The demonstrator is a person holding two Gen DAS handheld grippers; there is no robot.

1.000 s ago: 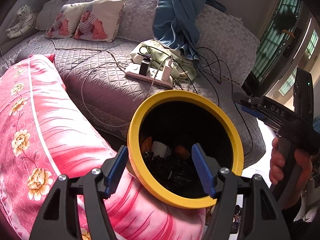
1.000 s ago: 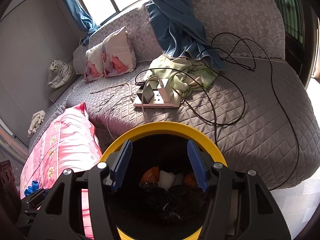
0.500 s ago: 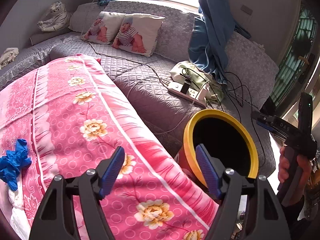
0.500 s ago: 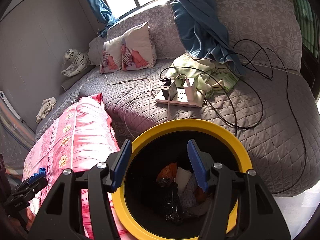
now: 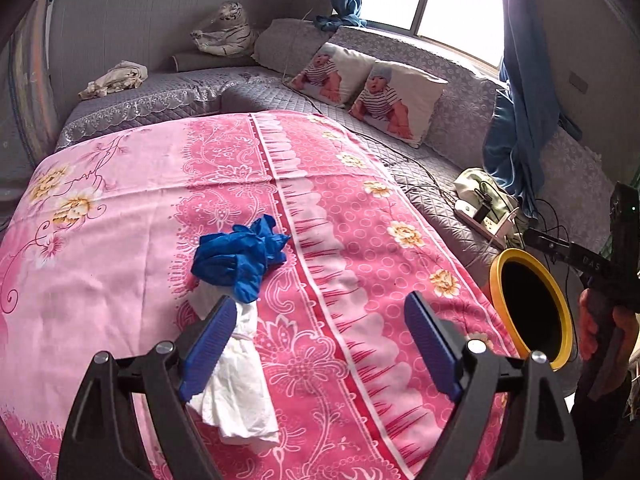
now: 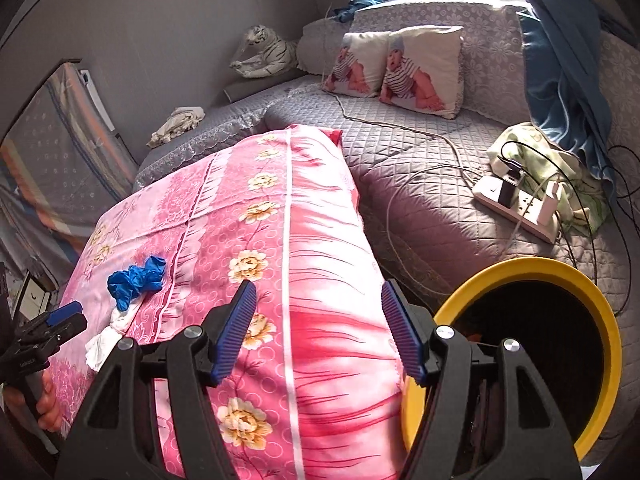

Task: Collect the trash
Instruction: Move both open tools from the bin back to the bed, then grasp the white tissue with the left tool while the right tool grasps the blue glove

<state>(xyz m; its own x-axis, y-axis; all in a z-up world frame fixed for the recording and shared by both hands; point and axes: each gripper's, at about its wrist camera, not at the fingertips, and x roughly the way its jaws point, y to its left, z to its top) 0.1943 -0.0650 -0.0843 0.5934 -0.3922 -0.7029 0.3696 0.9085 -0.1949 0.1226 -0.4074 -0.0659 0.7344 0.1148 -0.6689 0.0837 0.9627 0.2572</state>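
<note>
A crumpled blue glove (image 5: 240, 256) lies on the pink flowered cloth (image 5: 340, 240), with a crumpled white tissue (image 5: 236, 384) just in front of it. Both also show in the right wrist view, the glove (image 6: 136, 280) and the tissue (image 6: 104, 340). My left gripper (image 5: 320, 344) is open and empty, its left finger over the tissue. The yellow-rimmed trash bin (image 6: 532, 344) stands beside the pink table, at the far right in the left wrist view (image 5: 528, 304). My right gripper (image 6: 320, 336) is open and empty, next to the bin's rim.
A grey quilted sofa (image 6: 420, 160) curves behind, with a white power strip (image 6: 516, 200) and trailing cables, a green cloth (image 6: 548, 164), two baby-print cushions (image 6: 400, 68), a blue curtain (image 6: 560, 68) and a toy tiger (image 5: 224, 32).
My left gripper has swung left from over the bin to over the pink cloth, near the glove and tissue. My right gripper has swung left off the bin's opening.
</note>
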